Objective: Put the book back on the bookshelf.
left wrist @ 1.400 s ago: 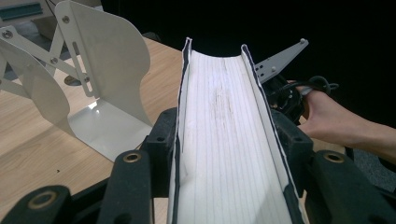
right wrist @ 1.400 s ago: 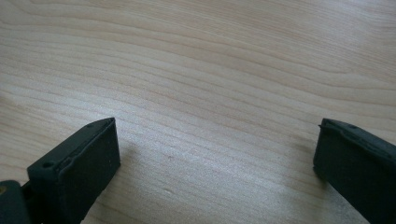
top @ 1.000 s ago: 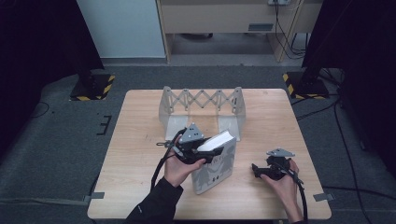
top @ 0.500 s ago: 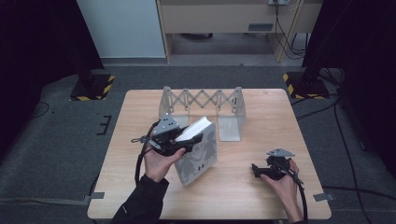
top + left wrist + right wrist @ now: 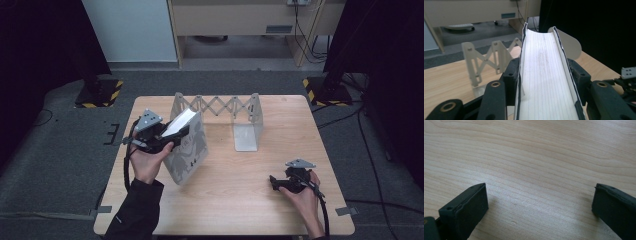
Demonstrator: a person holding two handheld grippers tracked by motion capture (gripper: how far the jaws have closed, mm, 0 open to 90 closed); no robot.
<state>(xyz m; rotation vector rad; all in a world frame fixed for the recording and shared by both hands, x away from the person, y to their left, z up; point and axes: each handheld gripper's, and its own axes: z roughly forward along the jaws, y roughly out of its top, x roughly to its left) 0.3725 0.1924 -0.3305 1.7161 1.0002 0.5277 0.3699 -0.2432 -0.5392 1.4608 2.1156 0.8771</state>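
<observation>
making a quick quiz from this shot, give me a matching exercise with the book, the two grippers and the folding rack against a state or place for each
Things:
1. book
2. right gripper
3. left gripper
4. folding rack

States or places:
A. stands at the far side of the table
B. jaws open, low over bare wood
C. clamped by its top edge, tilted
D. shut on the page edge

Pairs: 1-C, 2-B, 3-D, 4-A

Light wooden table (image 5: 225, 195); grey accordion-style book rack (image 5: 235, 117) standing at its far middle.
</observation>
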